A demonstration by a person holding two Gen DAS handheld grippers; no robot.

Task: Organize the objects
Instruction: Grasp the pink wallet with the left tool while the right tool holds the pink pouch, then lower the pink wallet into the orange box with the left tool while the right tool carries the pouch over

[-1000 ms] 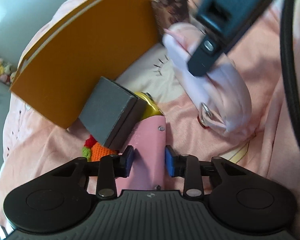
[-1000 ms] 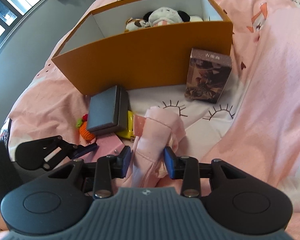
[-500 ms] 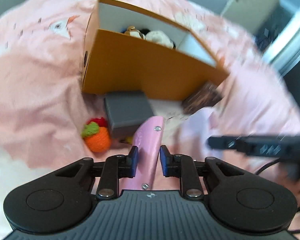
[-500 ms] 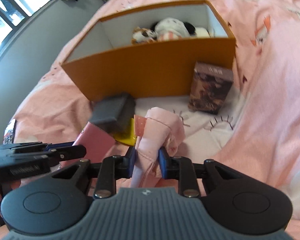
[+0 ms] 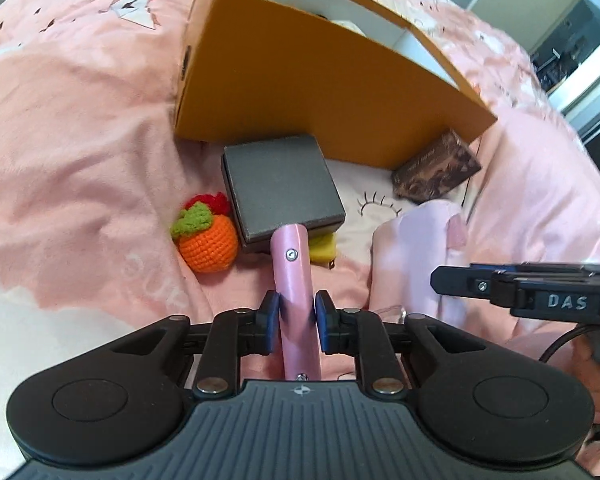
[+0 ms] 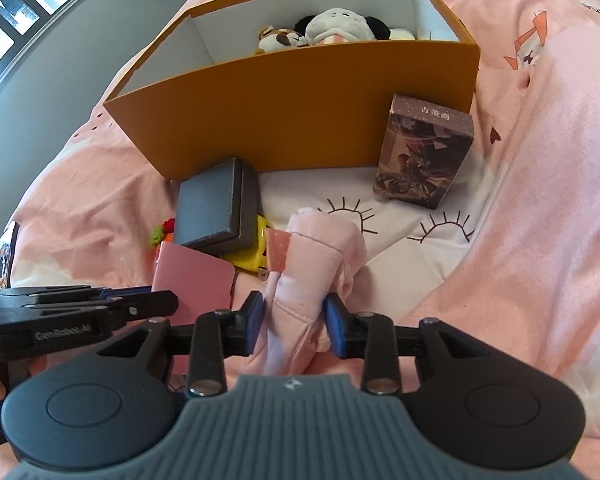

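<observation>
My left gripper [image 5: 297,316] is shut on a flat pink case [image 5: 294,280], held edge-on above the bed; the case also shows in the right wrist view [image 6: 194,280]. My right gripper [image 6: 295,322] is shut on a folded pink cloth pouch [image 6: 316,256], seen from the left wrist too [image 5: 416,248]. An open orange box [image 6: 300,108] with plush toys [image 6: 332,30] inside stands behind them.
On the pink bedspread [image 5: 80,120] in front of the box lie a grey box [image 5: 280,184], a crocheted orange fruit [image 5: 208,242], a yellow item [image 6: 252,258] and a dark patterned card box [image 6: 420,156]. A grey wall and window are at far left.
Both grippers have lifted and drawn back from the pile with their items. The left gripper turned so the pink case now shows edge-on, with the orange box farther ahead.
</observation>
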